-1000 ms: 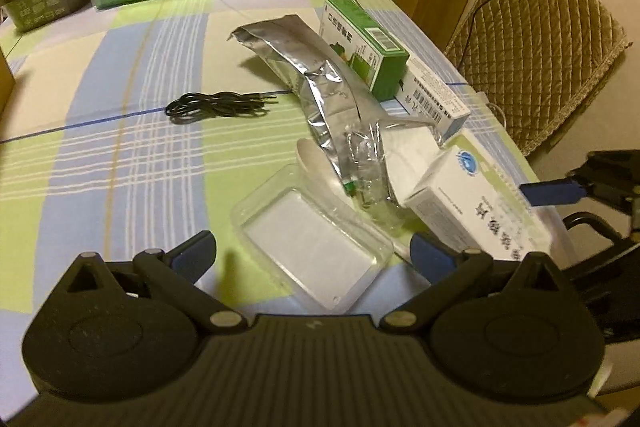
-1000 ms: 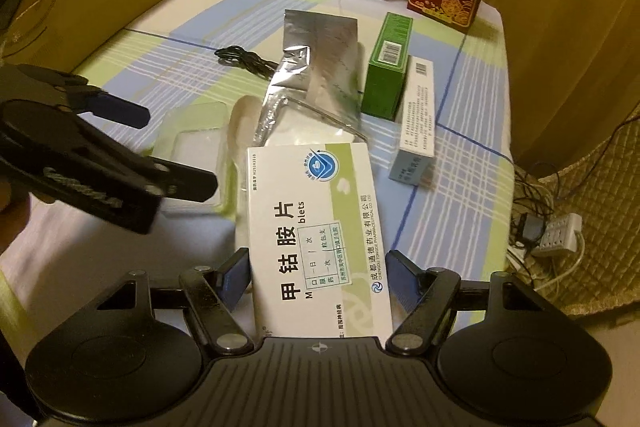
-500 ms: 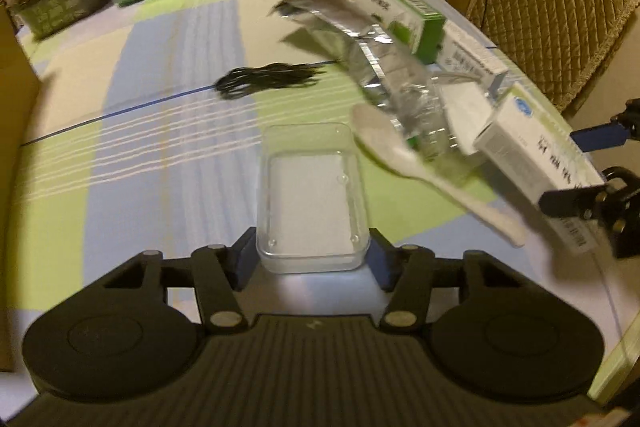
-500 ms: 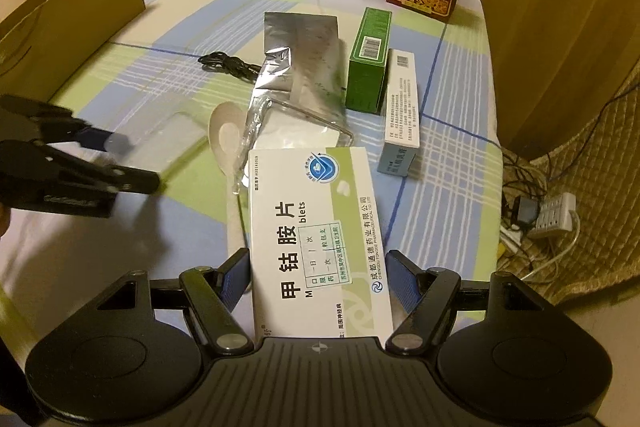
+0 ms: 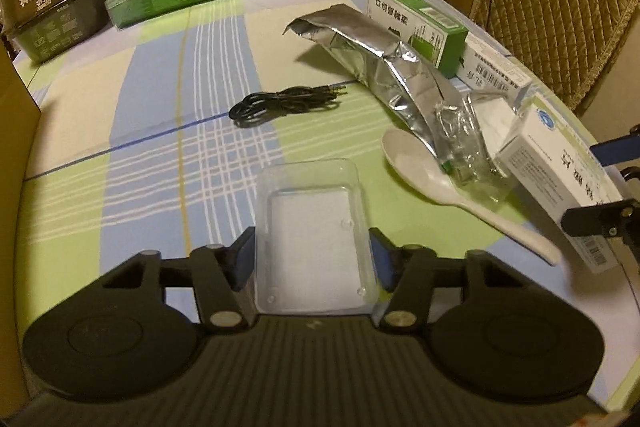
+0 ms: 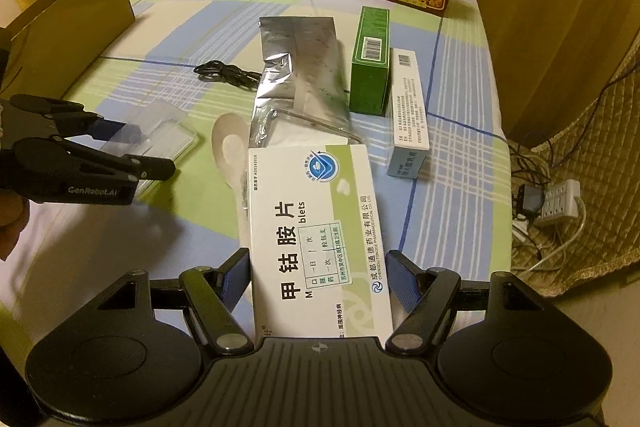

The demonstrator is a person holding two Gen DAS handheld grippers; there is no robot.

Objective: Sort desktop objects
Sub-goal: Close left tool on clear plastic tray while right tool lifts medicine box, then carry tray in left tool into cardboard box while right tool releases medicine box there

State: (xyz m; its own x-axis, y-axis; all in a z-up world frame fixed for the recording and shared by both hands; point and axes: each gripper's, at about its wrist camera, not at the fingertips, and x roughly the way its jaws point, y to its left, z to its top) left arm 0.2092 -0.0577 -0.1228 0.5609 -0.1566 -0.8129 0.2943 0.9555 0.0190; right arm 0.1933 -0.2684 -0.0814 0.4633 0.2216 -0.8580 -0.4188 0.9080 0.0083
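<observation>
I count 1 clear tray (image 5: pixel 312 239) gripped in my left tool (image 5: pixel 312 263), 1 white medicine box (image 6: pixel 316 239) clamped in my right tool (image 6: pixel 316 279), both angled downward.

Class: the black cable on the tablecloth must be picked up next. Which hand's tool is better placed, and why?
Neither is free. The left tool grips the clear plastic tray; the right tool grips the white medicine box. Slight edge: left, since the black cable lies straight beyond it.

tray (image 5: pixel 312 227): clear glossy plastic. pouch (image 5: pixel 384 67): crinkled shiny foil. spoon (image 5: pixel 432 179): smooth white, probably plastic. box (image 6: pixel 316 227): smooth printed card. cable (image 5: pixel 284 101): matt black. tablecloth (image 5: pixel 160 131): woven check cloth.
</observation>
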